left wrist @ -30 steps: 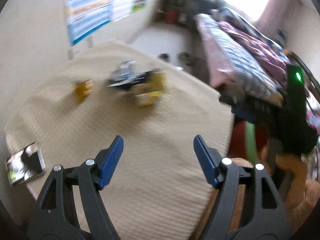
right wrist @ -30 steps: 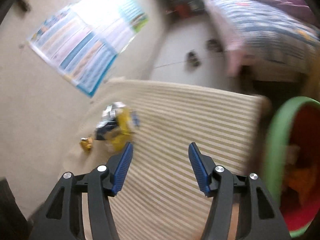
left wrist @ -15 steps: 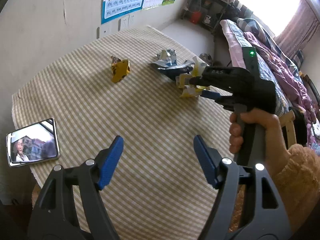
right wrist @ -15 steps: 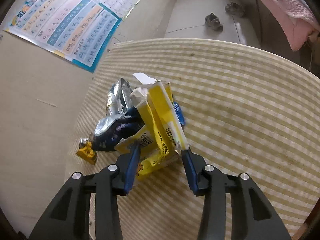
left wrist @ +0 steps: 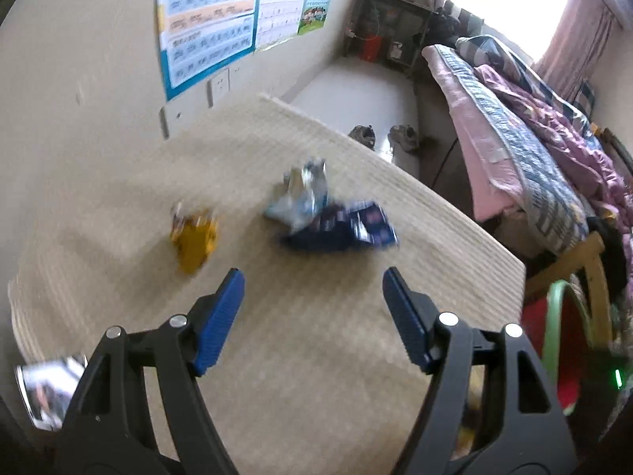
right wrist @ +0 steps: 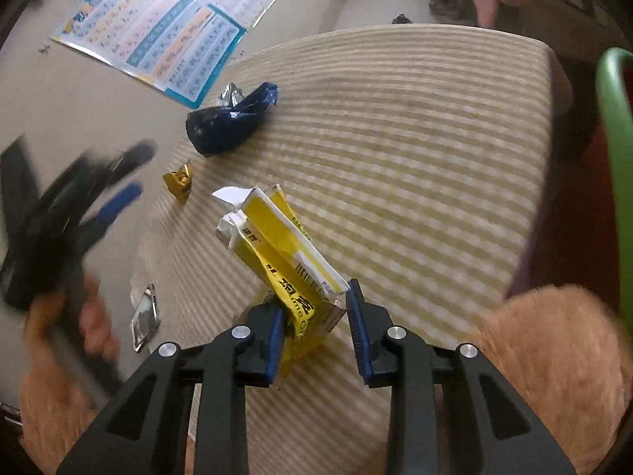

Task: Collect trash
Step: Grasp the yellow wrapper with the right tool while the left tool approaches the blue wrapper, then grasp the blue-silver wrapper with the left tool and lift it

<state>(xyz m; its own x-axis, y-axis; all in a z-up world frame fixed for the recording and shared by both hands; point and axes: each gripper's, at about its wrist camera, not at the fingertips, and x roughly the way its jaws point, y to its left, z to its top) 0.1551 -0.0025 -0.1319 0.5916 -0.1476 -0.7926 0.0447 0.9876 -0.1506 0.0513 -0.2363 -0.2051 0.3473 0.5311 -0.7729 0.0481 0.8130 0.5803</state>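
On striped tablecloth (right wrist: 395, 138), wrappers; bed (left wrist: 514, 138) beyond.

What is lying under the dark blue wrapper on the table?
A crumpled silver foil wrapper pokes out from beneath the dark blue wrapper; below them lies the striped tablecloth. Anything else beneath is covered.

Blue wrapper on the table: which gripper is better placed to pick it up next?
Left. The left gripper is open, empty and facing the blue wrapper. The right gripper has a yellow carton between its closing jaws.
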